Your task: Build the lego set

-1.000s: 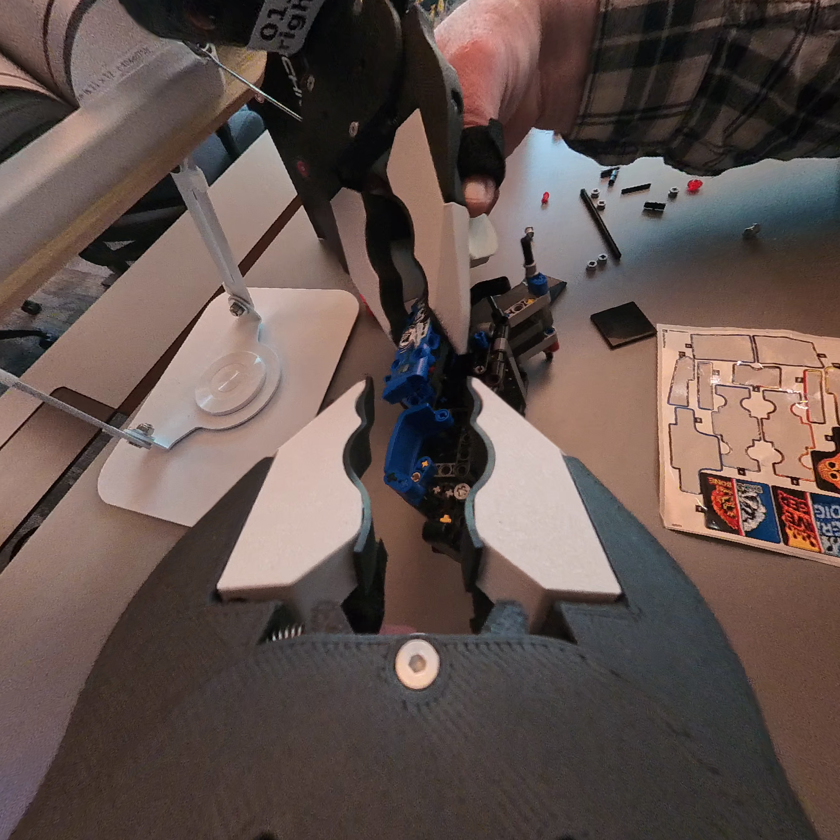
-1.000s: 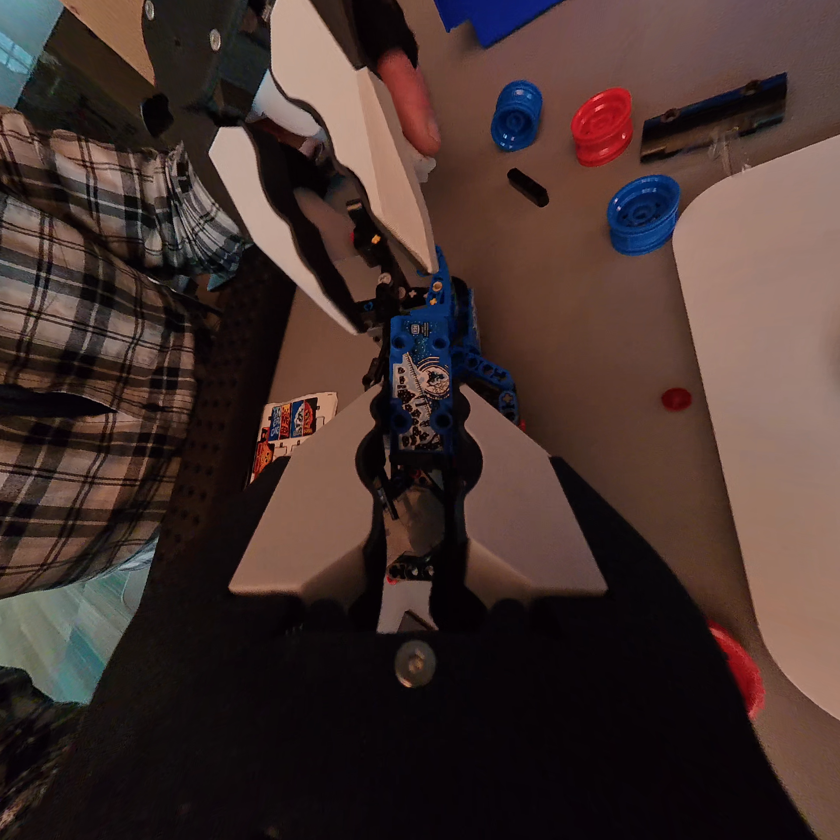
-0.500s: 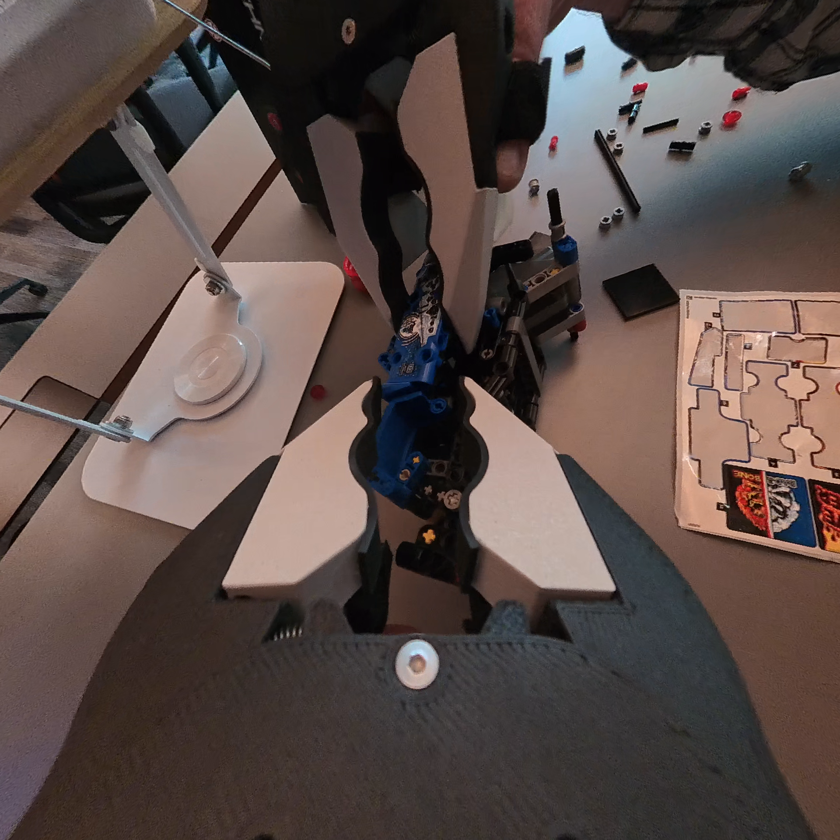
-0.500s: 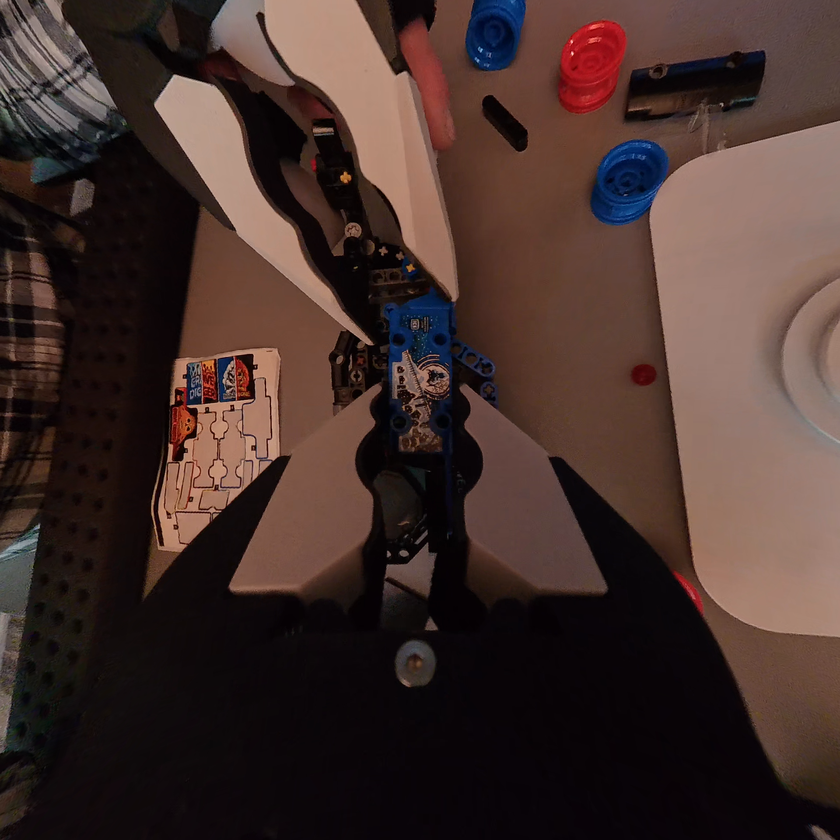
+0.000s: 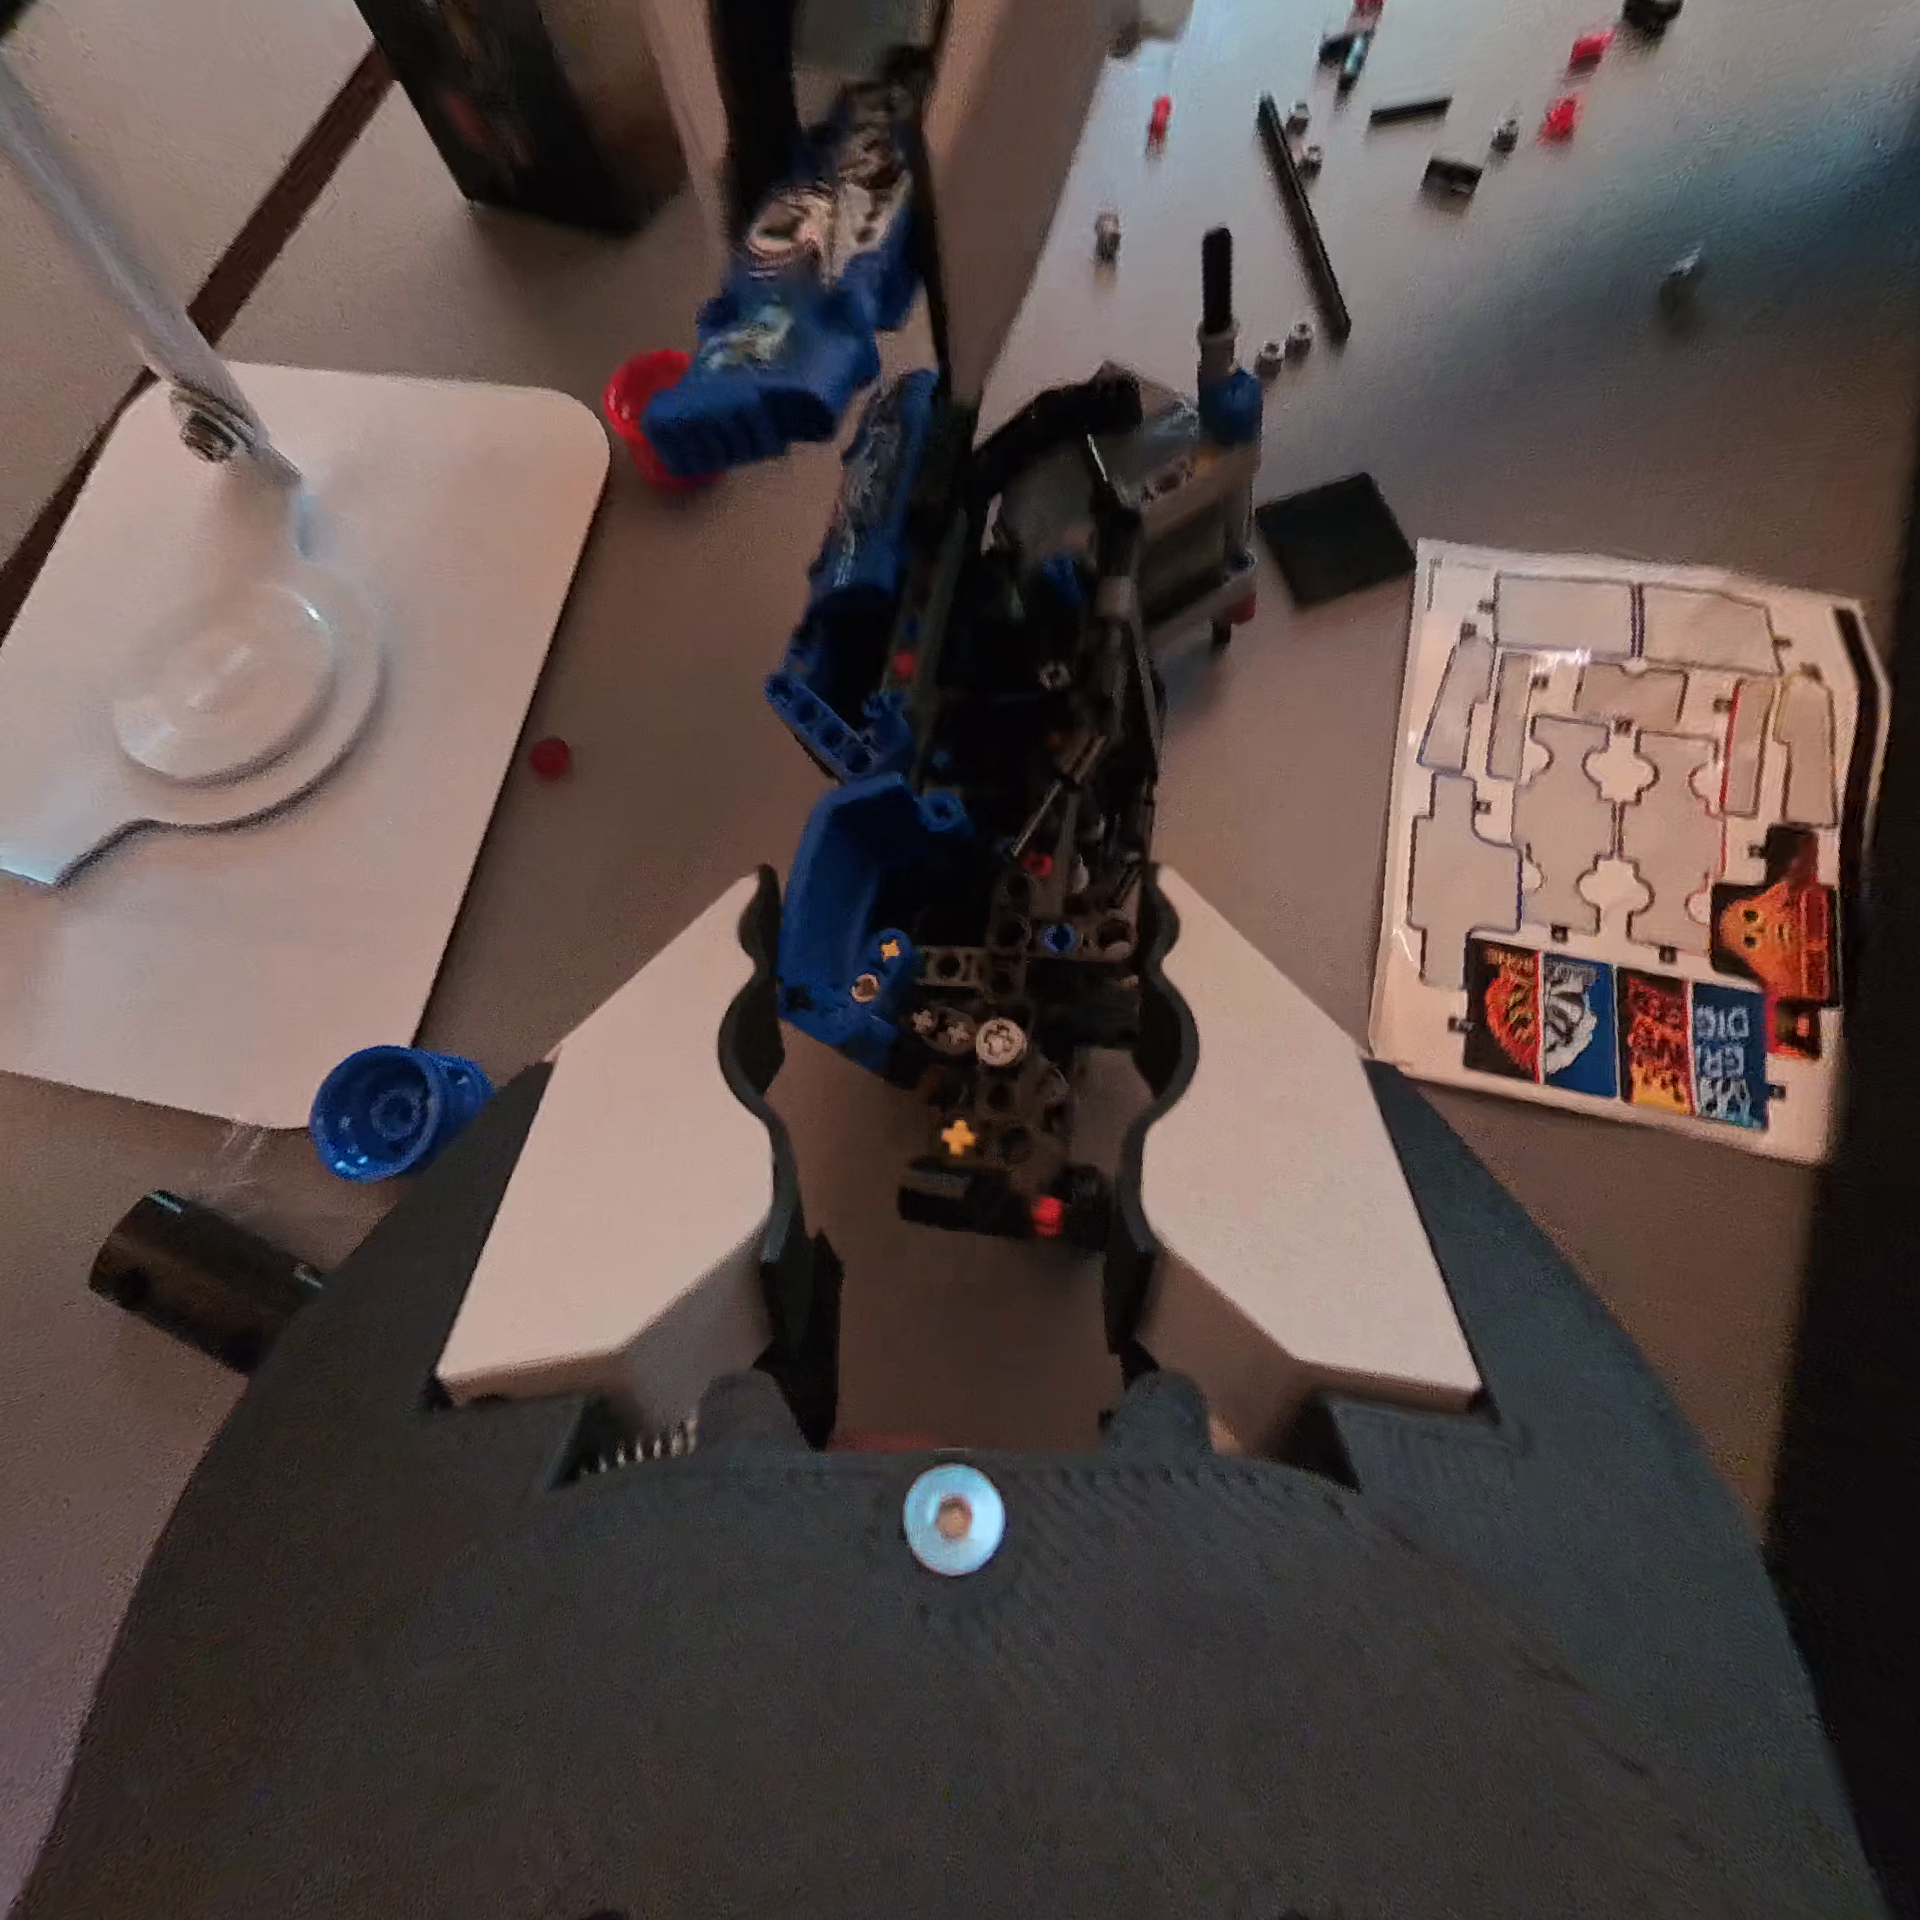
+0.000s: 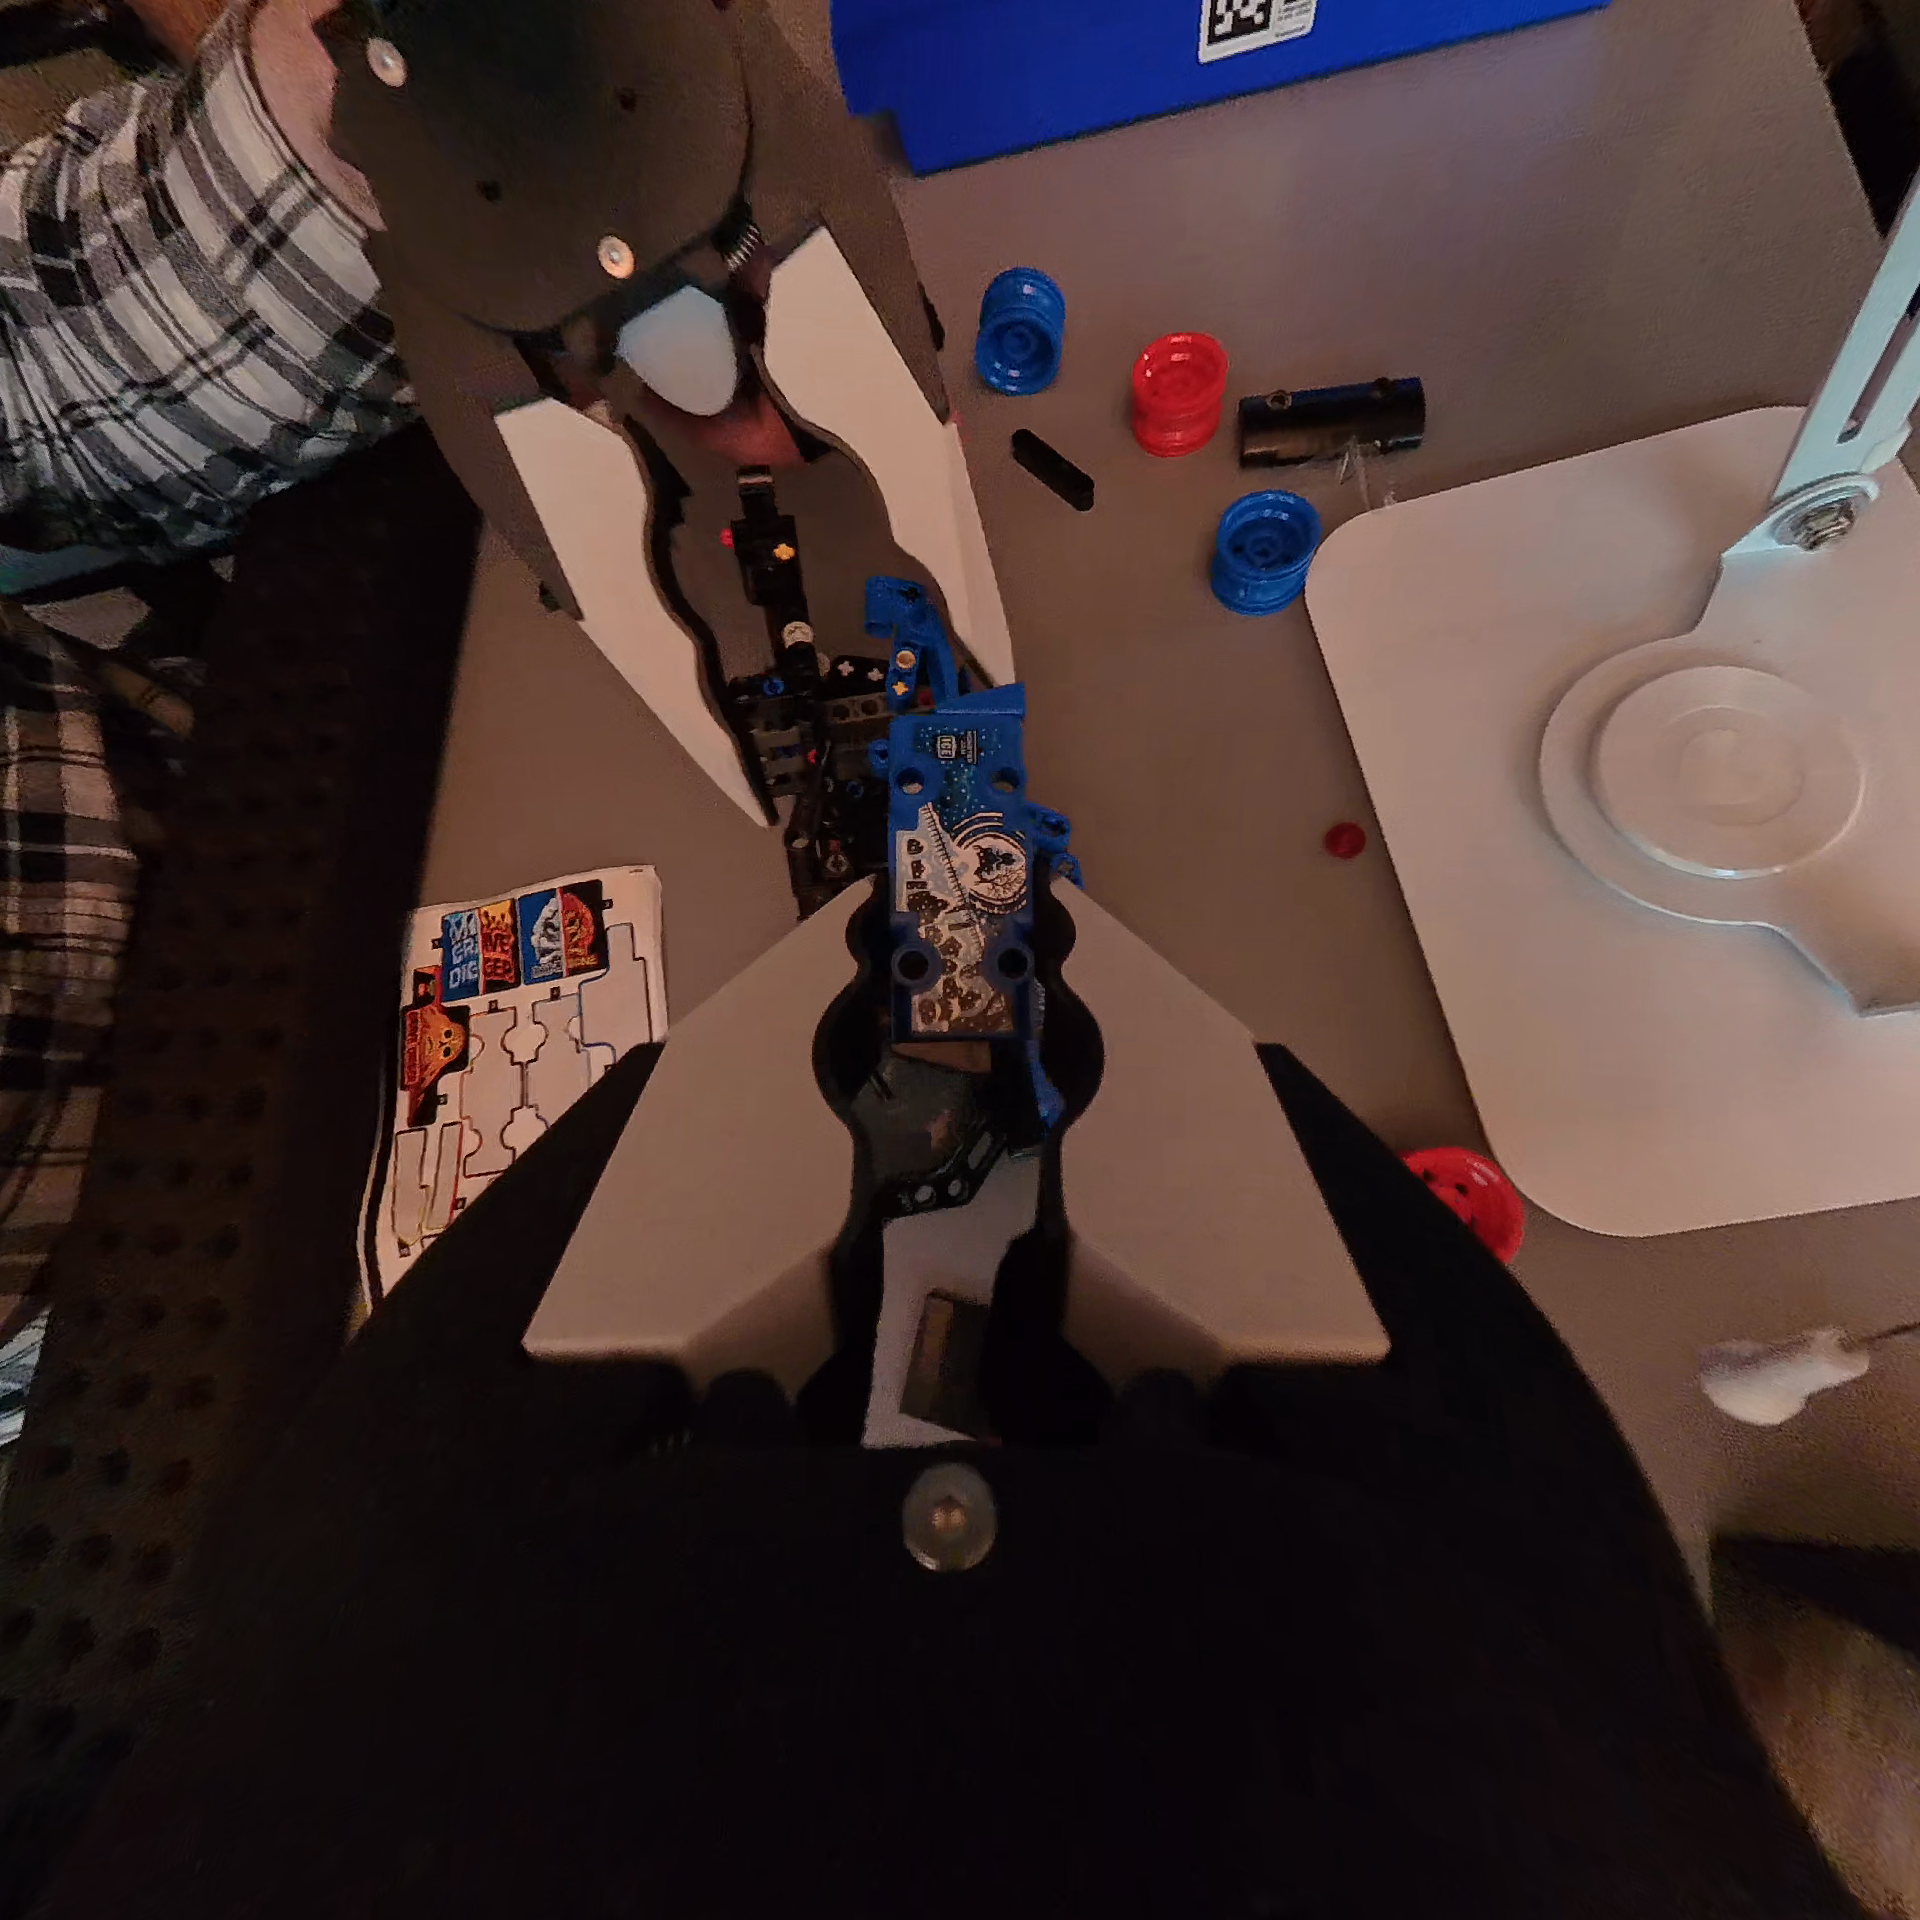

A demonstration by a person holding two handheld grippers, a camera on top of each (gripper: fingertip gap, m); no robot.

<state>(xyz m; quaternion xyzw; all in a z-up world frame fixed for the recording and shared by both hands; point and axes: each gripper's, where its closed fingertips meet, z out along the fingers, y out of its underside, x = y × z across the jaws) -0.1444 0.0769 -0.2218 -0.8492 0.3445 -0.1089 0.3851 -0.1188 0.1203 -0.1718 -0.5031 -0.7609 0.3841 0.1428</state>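
A black and blue lego model (image 5: pixel 1039 727) lies on the grey table. My left gripper (image 5: pixel 956 883) is open, and its fingers stand either side of the model's near end with small gaps. It also shows in the right wrist view (image 6: pixel 888 748), spread around the model (image 6: pixel 800 727). My right gripper (image 6: pixel 971 888) is shut on a blue printed panel (image 6: pixel 961 883) at the model's other end. I cannot tell if the panel is joined to the model. In the left wrist view the panel (image 5: pixel 800 291) is blurred beside the right gripper's fingers (image 5: pixel 997 187).
A sticker sheet (image 5: pixel 1621 831) lies right of the model. A white stand base (image 5: pixel 260 727) is on the left, with a blue rim (image 5: pixel 395 1112) and a black cylinder (image 5: pixel 197 1278) near it. Blue (image 6: pixel 1018 330) and red (image 6: pixel 1179 393) rims, a blue box (image 6: pixel 1143 73) and small loose parts (image 5: pixel 1455 135) lie around. About 8 centimeters separates my left fingertips from my right. Measured from the fingertips, the blue rim (image 5: pixel 395 1112) is 11 centimeters or so from the left gripper and 15 centimeters from the right. It turns up in the right wrist view (image 6: pixel 1262 542) as well.
My left gripper's jaws have spread apart around the model. My right gripper has drawn back from the left one, still holding the blue panel.
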